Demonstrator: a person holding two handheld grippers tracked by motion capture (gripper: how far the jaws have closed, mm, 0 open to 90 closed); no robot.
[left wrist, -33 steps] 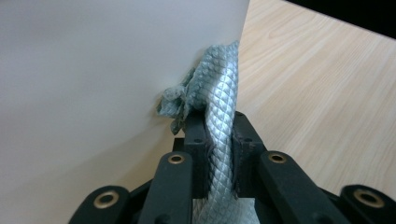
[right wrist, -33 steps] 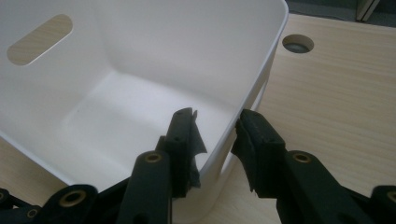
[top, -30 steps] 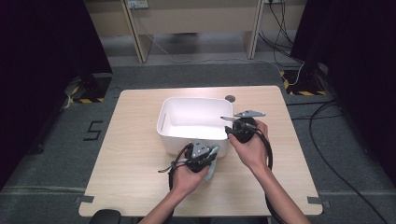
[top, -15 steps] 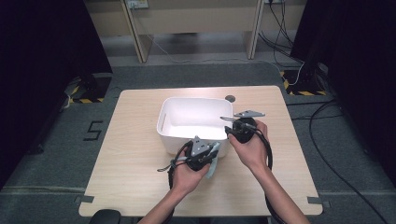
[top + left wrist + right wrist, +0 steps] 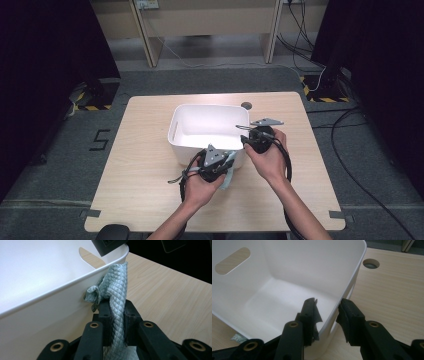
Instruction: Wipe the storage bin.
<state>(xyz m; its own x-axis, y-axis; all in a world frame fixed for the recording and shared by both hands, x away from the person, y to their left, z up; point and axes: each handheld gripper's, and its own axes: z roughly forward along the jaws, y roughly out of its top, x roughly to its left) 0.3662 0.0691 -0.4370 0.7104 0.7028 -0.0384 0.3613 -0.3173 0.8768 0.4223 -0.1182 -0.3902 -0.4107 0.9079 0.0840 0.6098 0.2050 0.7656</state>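
Here, at a pale wooden worktop [image 5: 140, 200], a person works two hand-held tools around a white plastic bin [image 5: 197, 131]. The left tool [image 5: 117, 315], at about 6 o'clock of the bin in the high view, is clamped tight on a grey-green cloth [image 5: 117, 295], its jaws pinching the fabric into a narrow rope. The cloth, woven in a quilted diamond pattern, rises bunched from the jaws and rests against the outside of the bin's near wall, its top at rim level; a crumpled fold sticks out to one side.

The right tool [image 5: 327, 315], at about 4 o'clock of the bin, straddles the bin's wall with one jaw inside and one outside. The jaws stand wide, and whether the pads actually press the plastic cannot be told; it looks like a steadying hold.

The step in hand appears to be lifting the cloth over the rim into the bin. The next move likely calls for raising the left tool clear of the edge, carrying the cloth inward over the bare white floor, then letting go while the bin stays braced.
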